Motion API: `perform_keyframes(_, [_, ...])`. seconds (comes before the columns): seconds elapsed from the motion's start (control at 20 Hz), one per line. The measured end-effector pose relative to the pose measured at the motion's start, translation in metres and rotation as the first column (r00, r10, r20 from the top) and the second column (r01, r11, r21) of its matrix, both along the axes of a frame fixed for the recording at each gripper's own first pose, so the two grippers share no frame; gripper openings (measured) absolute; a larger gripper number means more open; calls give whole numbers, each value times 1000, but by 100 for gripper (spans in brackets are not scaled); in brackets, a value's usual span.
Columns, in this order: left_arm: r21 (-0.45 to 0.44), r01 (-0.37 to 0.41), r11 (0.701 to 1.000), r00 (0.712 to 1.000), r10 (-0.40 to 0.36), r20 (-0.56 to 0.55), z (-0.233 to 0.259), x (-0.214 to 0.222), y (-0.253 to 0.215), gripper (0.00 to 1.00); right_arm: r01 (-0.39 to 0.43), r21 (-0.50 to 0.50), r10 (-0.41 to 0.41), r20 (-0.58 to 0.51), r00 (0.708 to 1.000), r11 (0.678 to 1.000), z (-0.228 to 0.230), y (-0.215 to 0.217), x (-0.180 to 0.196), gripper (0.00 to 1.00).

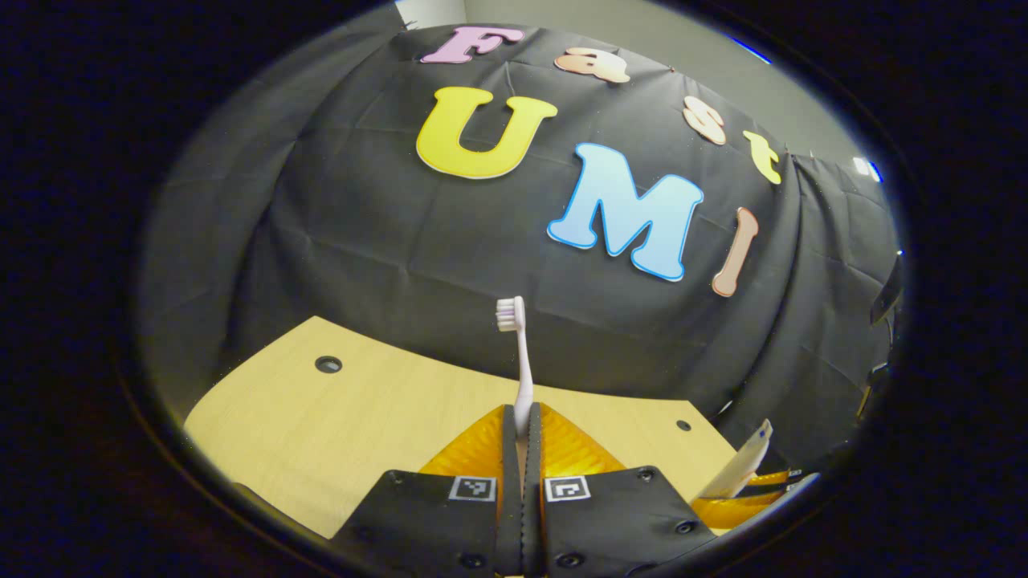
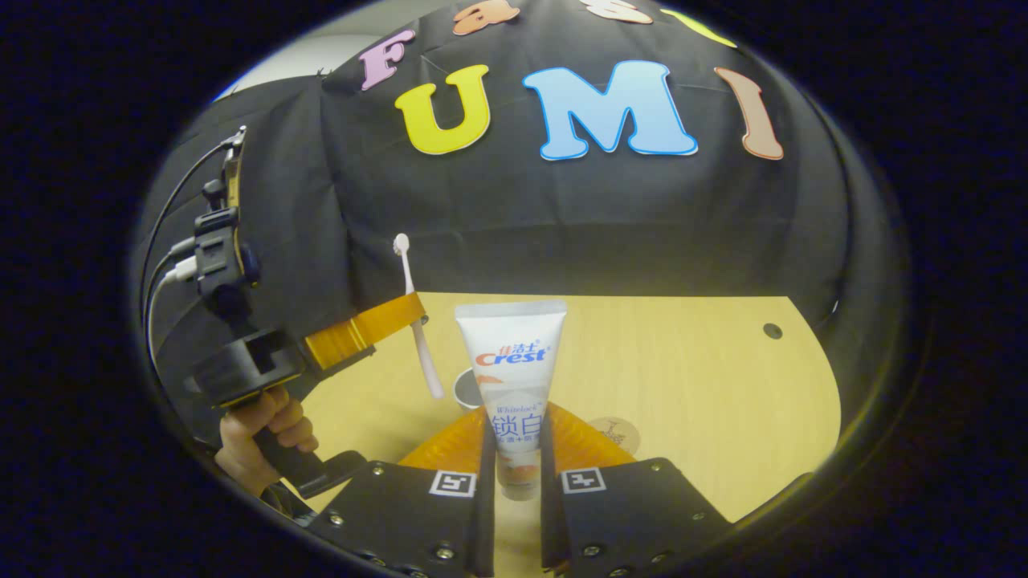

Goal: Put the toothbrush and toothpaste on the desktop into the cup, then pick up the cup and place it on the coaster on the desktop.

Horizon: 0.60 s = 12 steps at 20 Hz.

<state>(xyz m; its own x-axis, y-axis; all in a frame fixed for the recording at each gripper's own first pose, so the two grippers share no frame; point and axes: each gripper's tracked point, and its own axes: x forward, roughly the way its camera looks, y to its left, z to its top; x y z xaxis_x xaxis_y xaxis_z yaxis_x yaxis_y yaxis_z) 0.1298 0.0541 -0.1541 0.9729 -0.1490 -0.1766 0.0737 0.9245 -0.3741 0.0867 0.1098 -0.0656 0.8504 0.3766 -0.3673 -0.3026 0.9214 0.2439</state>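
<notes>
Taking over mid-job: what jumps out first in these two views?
The toothpaste tube stands upright, clamped in the right gripper, dead centre of the right gripper view. The left gripper pinches the toothbrush by its handle, bristles up. The cup sits on the desk behind the tube, the coaster to its right.

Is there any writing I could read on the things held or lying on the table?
On the toothpaste tube: a printed brand label, left unquoted here.
On the coaster: a mark too small to read.
On the right gripper, square markers: patterns, no words.
On the toothbrush: none.
</notes>
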Motion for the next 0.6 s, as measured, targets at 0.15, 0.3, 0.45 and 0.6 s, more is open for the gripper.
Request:
perform_keyframes(0.15, [16,10,1000,1000,-11,21,-12,27,-3,8,17,-2,-17,-25,1000,1000,-8,-10,3,24])
perform_keyframes(0.3, [36,23,999,1000,-22,-10,-45,44,-10,8,28,-10,-29,-45,999,1000,-16,-16,7,24])
perform_keyframes(0.45, [78,19,997,999,-16,-32,-76,54,-14,8,28,-15,-29,-69,997,999,-24,-19,12,24])
perform_keyframes(0.6, [92,3,996,999,2,-47,-89,54,-13,8,20,-9,-20,-82,996,1000,-26,-19,14,24])
